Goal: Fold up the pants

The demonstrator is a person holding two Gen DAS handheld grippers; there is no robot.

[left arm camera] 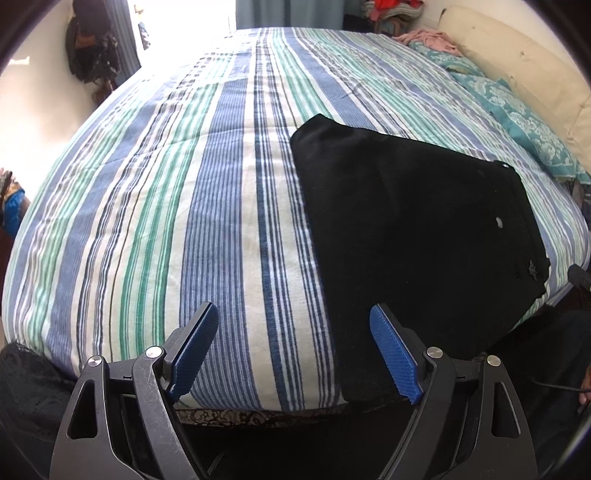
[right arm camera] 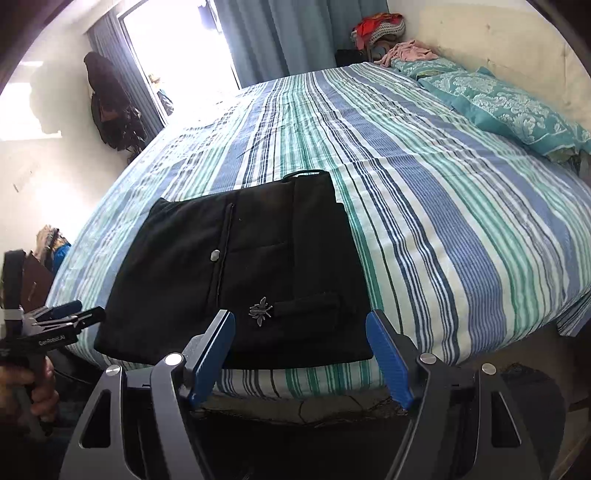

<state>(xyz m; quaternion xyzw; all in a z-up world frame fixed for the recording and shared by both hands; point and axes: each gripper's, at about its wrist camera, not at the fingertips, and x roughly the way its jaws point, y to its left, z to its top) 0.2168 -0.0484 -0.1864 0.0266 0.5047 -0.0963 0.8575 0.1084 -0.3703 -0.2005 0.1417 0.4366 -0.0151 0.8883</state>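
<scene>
Black pants (right arm camera: 255, 273) on a blue, green and white striped bedspread (right arm camera: 424, 206); teal floral pillows (right arm camera: 517, 107).

Window (right arm camera: 177, 48) glare blown out, fisheye edges warped, dark.

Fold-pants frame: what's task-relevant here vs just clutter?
Job:
pants, folded on the bed
left claw, open
right claw, open

Clutter:
pillows
pink garment
clothes pile
curtains
dark clothes on wall
</scene>
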